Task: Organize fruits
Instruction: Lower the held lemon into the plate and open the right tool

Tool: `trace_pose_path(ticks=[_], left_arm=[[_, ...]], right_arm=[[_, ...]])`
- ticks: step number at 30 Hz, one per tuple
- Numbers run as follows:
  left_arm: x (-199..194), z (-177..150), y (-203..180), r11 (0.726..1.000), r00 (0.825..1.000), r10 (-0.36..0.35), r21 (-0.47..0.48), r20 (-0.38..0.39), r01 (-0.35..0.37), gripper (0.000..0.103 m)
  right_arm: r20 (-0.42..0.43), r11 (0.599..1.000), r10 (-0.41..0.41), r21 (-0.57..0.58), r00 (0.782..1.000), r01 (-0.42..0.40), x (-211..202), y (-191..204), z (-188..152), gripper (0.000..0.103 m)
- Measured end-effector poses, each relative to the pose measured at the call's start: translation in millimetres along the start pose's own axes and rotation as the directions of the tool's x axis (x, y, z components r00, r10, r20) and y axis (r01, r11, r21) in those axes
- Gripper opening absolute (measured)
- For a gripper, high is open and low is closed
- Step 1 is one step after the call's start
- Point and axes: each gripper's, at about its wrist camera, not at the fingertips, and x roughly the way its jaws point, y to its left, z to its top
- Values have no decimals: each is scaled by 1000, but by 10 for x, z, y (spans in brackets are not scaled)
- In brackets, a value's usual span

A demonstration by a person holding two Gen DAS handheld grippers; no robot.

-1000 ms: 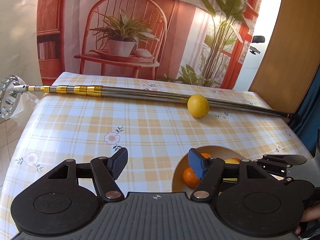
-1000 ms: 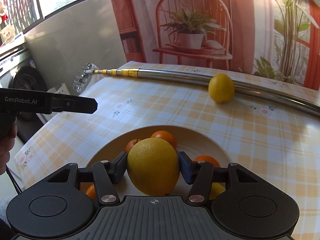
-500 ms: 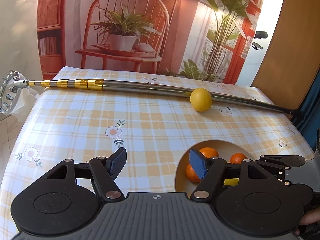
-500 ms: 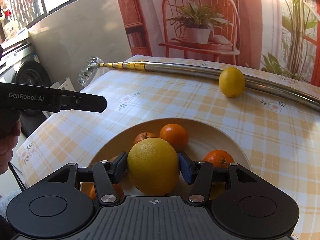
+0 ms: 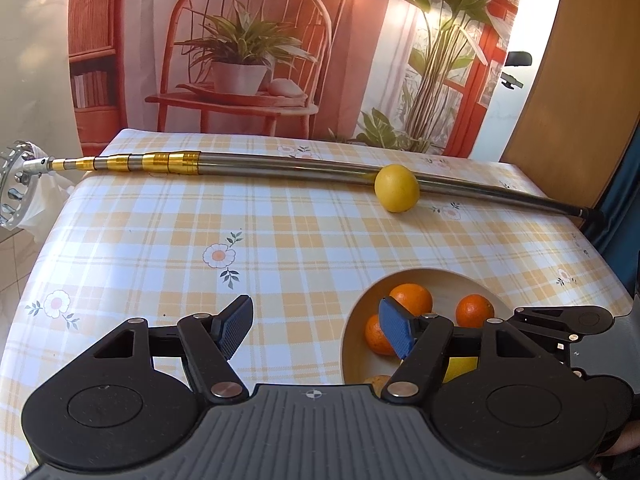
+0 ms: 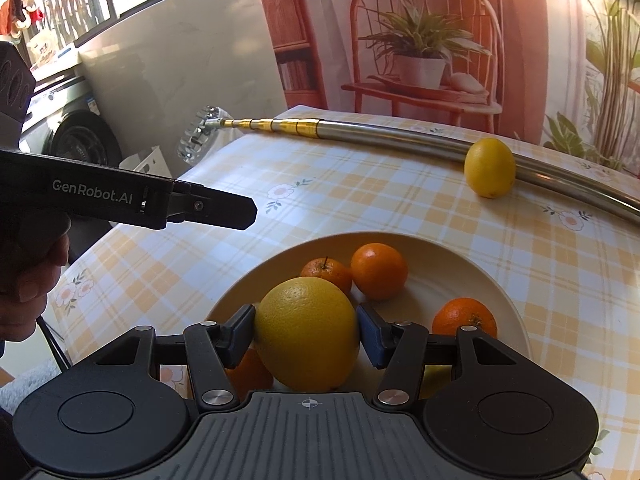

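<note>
The big yellow citrus (image 6: 306, 334) sits pinched between the blue pads of the right tool (image 6: 306, 330), held over the near side of the cream plate (image 6: 460, 264). On the plate beyond it are two oranges (image 6: 379, 271) touching each other, a third (image 6: 464, 318) off to the right, and another partly hidden under the tool's left finger. A second yellow fruit (image 6: 490, 168) lies well apart at the far side of the counter (image 6: 360, 200), resting right against a long metal pole (image 6: 380, 136) with gold telescoping sections and a toothed ring head that overhangs the counter's left edge.

The left tool (image 5: 316, 330) is spread wide, gripping nothing — its right pad hangs in front of the plate's oranges (image 5: 412, 298), its left pad over bare checked cloth with flower prints. Seen from the right wrist, it juts in from the left with a hand (image 6: 28, 280) wrapped round its handle, and its side reads "GenRobot.AI". That black body blocks part of the counter's left edge. Behind the counter hangs a printed backdrop (image 5: 240, 60) of a red chair and potted plant.
</note>
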Motion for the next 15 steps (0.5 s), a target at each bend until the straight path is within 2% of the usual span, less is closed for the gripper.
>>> trace_pose_path(ticks=[8, 15], left_arm=[[-5, -15, 20, 1000, 1000, 5, -4, -3, -5, 72], [-38, -16, 44, 1000, 1000, 12, -16, 2, -12, 72]], right_arm=[[39, 1000, -1, 23, 999, 0, -91, -6, 4, 51], [88, 998, -53, 48, 995, 49, -233, -106, 69, 52]])
